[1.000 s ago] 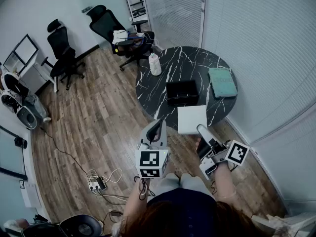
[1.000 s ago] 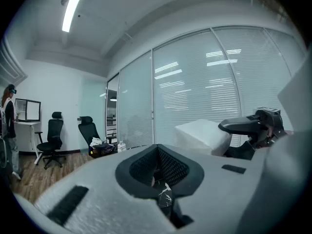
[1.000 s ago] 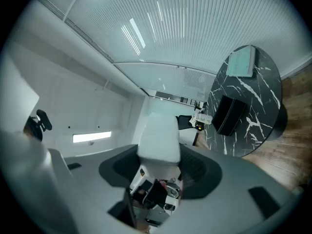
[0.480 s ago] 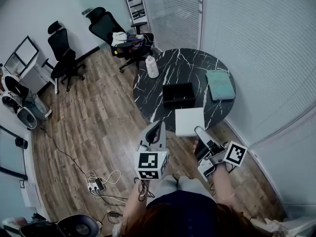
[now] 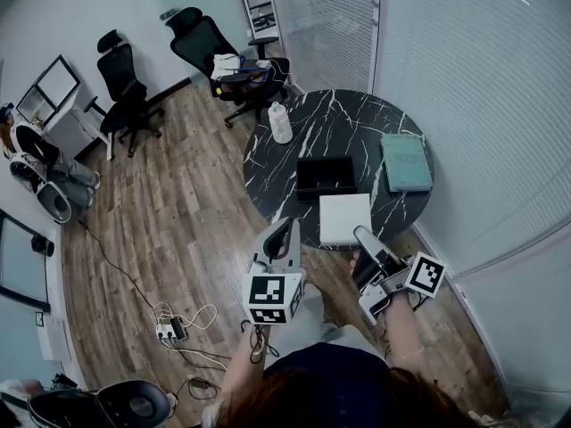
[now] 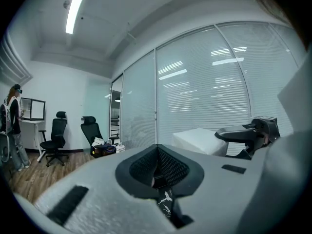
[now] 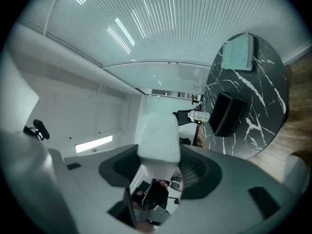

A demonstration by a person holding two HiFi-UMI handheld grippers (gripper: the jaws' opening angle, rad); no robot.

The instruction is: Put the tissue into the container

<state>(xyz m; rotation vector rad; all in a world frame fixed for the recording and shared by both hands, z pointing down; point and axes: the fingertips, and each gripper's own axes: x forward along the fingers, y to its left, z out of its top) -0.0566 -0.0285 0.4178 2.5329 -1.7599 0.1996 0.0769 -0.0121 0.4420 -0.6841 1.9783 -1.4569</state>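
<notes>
The tissue pack (image 7: 158, 135) fills the gap of the right gripper (image 7: 160, 167), hiding the jaw tips. Ahead of that gripper, the inside of the black container (image 5: 326, 175) is too dark to read.

L gripper (image 5: 285, 228) jaws together; R gripper (image 5: 364, 239) jaws clamp tissue (image 7: 158, 135).

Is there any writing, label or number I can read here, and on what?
No readable words or numbers anywhere.
On the left hand-held gripper and right hand-held gripper: black-and-white square patterns, no letters.
On the tissue pack: nothing.
On the teal flat object and white bottle: print, if any, too small.
</notes>
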